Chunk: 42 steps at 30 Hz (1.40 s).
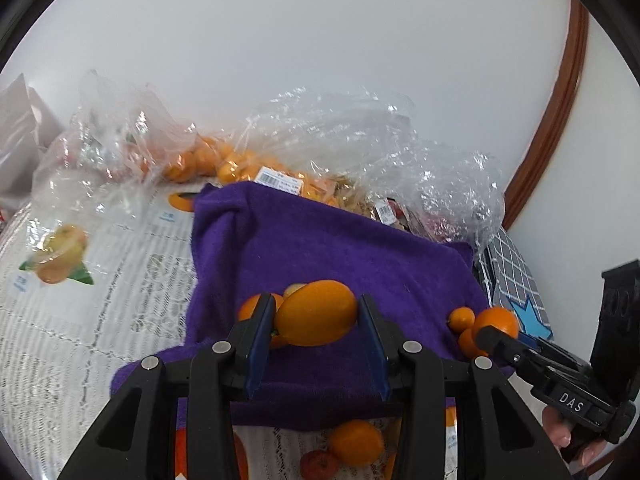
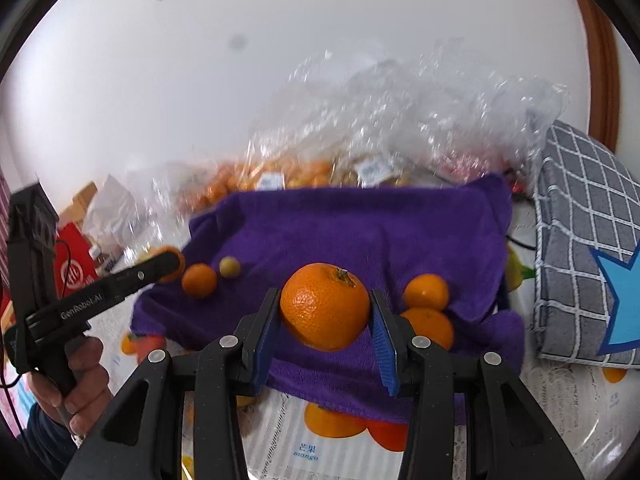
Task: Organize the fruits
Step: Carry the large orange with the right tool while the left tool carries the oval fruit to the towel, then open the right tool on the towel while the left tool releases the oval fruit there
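Note:
A purple towel [image 1: 328, 240] lies on the table, also in the right wrist view [image 2: 360, 224]. My left gripper [image 1: 316, 316] is shut on an oval orange fruit [image 1: 316, 312] above the towel's left part, with a small orange [image 1: 250, 306] and a pale fruit [image 1: 294, 289] behind it. My right gripper [image 2: 325, 312] is shut on a round orange with a stem [image 2: 325, 306]. Two oranges [image 2: 426, 292] [image 2: 430, 326] lie on the towel just right of it. A small orange [image 2: 199, 280] and a greenish fruit [image 2: 229, 267] lie at the towel's left.
Clear plastic bags of oranges [image 1: 224, 164] and other fruit [image 2: 360, 140] stand behind the towel by the wall. A grey checked cushion with a blue star [image 2: 580, 240] is at the right. A fruit-printed tablecloth [image 1: 80, 280] covers the table. A red box [image 2: 74, 268] is far left.

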Each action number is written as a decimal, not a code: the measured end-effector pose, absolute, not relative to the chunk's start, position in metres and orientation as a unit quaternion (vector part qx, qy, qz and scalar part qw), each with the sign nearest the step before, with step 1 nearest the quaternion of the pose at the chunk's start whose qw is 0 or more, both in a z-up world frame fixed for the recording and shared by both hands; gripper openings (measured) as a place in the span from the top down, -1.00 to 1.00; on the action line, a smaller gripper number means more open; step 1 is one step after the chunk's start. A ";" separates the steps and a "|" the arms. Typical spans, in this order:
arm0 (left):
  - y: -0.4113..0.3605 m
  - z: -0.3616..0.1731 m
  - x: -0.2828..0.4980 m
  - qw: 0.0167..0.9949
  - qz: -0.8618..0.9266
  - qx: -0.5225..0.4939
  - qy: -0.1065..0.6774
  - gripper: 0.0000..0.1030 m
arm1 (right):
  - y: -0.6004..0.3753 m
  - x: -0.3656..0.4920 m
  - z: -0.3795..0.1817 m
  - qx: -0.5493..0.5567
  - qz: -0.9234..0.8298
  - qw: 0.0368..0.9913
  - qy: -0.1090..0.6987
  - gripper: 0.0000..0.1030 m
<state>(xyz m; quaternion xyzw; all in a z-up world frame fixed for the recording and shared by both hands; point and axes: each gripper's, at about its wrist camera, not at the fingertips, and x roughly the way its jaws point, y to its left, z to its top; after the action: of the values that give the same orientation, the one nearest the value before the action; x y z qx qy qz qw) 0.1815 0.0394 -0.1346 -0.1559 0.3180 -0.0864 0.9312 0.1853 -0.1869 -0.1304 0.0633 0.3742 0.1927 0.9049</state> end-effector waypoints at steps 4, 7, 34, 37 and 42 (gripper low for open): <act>0.035 -0.142 0.184 0.925 -0.098 -0.156 0.332 0.22 | -0.182 0.186 -0.141 0.052 0.195 0.900 0.385 0.16; 0.031 -0.143 0.185 0.924 -0.103 -0.155 0.335 0.22 | -0.179 0.190 -0.148 0.051 0.196 0.896 0.396 0.16; 0.028 -0.152 0.186 0.920 -0.099 -0.146 0.351 0.18 | -0.183 0.189 -0.160 0.054 0.187 0.892 0.408 0.15; 0.027 -0.152 0.185 0.920 -0.100 -0.144 0.349 0.15 | -0.186 0.187 -0.158 0.058 0.183 0.894 0.405 0.03; 0.028 -0.149 0.181 0.924 -0.093 -0.141 0.343 0.14 | -0.191 0.182 -0.153 0.065 0.173 0.900 0.396 0.03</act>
<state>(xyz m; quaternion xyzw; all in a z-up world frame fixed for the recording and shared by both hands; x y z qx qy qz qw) 0.1808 0.0283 -0.1493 -0.1409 0.3432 -0.0926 0.9240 0.1823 -0.1905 -0.1535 0.0650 0.3958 0.1728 0.8996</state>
